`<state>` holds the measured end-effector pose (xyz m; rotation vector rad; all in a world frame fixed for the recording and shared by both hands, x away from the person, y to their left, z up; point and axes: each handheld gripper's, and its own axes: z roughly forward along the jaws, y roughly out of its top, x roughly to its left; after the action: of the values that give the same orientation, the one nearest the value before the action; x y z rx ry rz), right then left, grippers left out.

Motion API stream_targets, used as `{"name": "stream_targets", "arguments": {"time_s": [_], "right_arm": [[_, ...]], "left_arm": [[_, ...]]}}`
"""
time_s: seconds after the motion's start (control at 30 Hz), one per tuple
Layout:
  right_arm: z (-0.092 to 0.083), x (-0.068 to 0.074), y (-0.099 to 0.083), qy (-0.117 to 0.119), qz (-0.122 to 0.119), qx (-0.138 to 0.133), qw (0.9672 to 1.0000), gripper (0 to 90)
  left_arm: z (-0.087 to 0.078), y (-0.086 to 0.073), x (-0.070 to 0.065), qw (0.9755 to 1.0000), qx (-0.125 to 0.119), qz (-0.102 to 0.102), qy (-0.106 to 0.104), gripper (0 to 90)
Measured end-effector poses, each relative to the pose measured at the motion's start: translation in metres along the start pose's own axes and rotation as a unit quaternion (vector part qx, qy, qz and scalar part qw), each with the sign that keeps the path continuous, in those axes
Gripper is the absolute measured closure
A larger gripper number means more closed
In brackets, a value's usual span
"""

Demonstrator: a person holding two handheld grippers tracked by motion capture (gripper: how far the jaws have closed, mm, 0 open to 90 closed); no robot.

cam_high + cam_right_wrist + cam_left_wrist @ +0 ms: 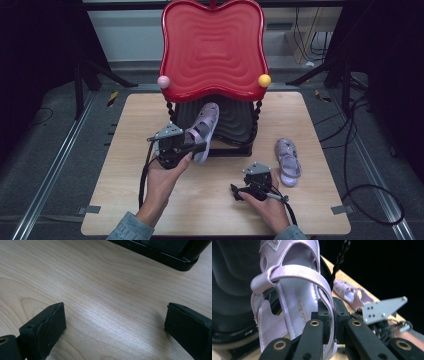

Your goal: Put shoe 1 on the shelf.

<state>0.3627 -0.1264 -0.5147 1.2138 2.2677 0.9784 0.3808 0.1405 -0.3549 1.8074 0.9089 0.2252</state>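
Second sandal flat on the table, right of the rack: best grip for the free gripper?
Take the second sandal from above with the open right gripper, jaws across its narrow width near the heel strap. It lies sole down, lengthwise away from the person, with bare table on both sides.

Wooden table (pixel 125 165); sandal (pixel 288 161); rack (pixel 235 145)

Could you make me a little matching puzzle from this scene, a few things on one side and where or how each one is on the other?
Things:
1. lilac sandal
2. second lilac sandal
3. right gripper
4. yellow ball

States:
A. lying flat on the wooden table
B. jaws wide apart above bare wood
C. clamped by its strap in the left gripper
D. fixed at a corner of the red tray

Pairs: 1-C, 2-A, 3-B, 4-D
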Motion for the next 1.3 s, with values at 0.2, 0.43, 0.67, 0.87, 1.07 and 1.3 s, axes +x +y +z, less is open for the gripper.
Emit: {"name": "stream_targets", "arguments": {"time_s": [0.2,0.43,0.67,0.87,1.07,1.3], "right_arm": [[0.000,0.000,0.000,0.000,0.000,0.000,1.0000,3.7],[0.000,0.000,0.000,0.000,-0.001,0.000,1.0000,3.7],[0.000,0.000,0.000,0.000,-0.002,-0.001,1.0000,3.7],[0.000,0.000,0.000,0.000,-0.002,0.001,1.0000,3.7],[0.000,0.000,0.000,0.001,0.000,0.001,1.0000,3.7],[0.000,0.000,0.000,0.002,-0.001,0.000,1.0000,3.7]], "left_arm": [[0.009,0.002,-0.003,0.9995,-0.028,0.004,0.017,86.1],[0.028,0.003,-0.001,0.9967,-0.072,-0.004,0.039,86.0],[0.044,0.005,0.005,0.9918,-0.107,-0.008,0.070,86.1],[0.055,0.004,0.003,0.9860,-0.130,0.004,0.104,86.0],[0.064,0.006,0.009,0.9776,-0.152,0.004,0.145,86.0],[0.070,0.013,0.023,0.9723,-0.151,0.002,0.179,86.0]]}}
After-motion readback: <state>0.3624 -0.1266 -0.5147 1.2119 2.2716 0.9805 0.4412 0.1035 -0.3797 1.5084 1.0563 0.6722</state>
